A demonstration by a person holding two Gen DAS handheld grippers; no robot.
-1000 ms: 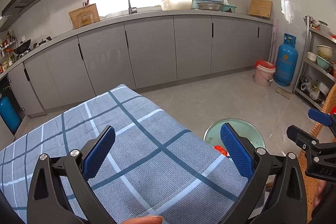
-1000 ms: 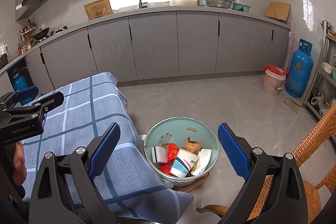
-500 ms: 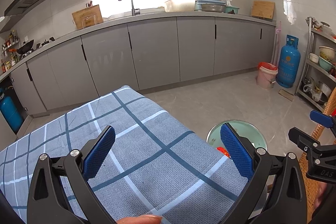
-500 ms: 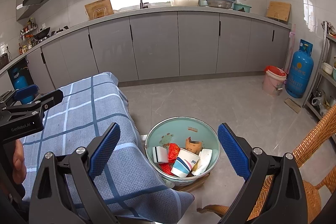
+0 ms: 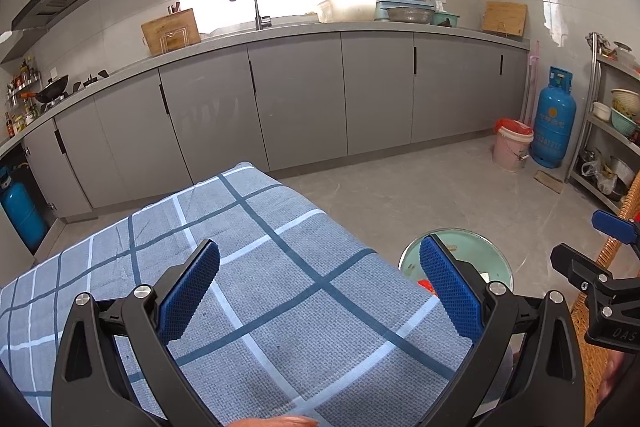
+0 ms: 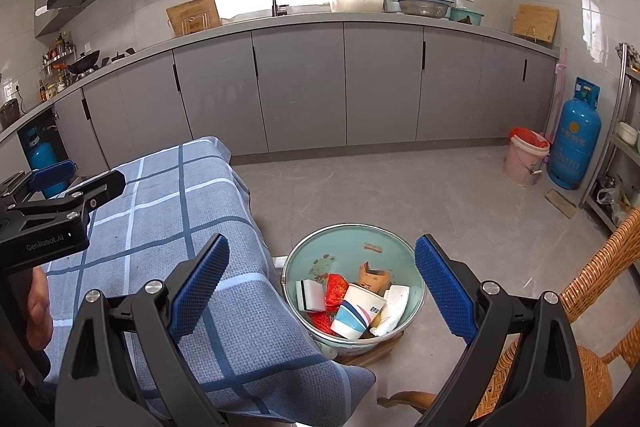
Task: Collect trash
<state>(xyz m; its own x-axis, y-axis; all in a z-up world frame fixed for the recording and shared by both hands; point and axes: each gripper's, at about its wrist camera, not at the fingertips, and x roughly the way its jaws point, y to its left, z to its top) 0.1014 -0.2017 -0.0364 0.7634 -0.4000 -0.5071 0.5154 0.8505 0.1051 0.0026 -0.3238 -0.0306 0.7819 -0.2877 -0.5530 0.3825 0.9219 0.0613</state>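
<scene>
A green basin (image 6: 320,259) on the floor beside the table holds trash: a striped paper cup (image 6: 358,313), red wrappers (image 6: 335,287), white tissue (image 6: 394,309), a brown carton (image 6: 374,277). My right gripper (image 6: 322,277) is open and empty, held above the basin and the table's edge. My left gripper (image 5: 320,285) is open and empty over the blue checked tablecloth (image 5: 260,267). The basin's rim (image 5: 480,247) shows past the table's right edge in the left wrist view.
A wicker chair (image 6: 600,279) stands right of the basin. Grey kitchen cabinets (image 6: 300,87) run along the back. A blue gas cylinder (image 6: 574,143) and a pink bucket (image 6: 524,159) stand at the far right, next to a metal shelf (image 5: 612,131).
Both grippers stay open and empty. The left wrist view has shifted slightly, with the table and basin sliding a little right; the right view is nearly unchanged.
</scene>
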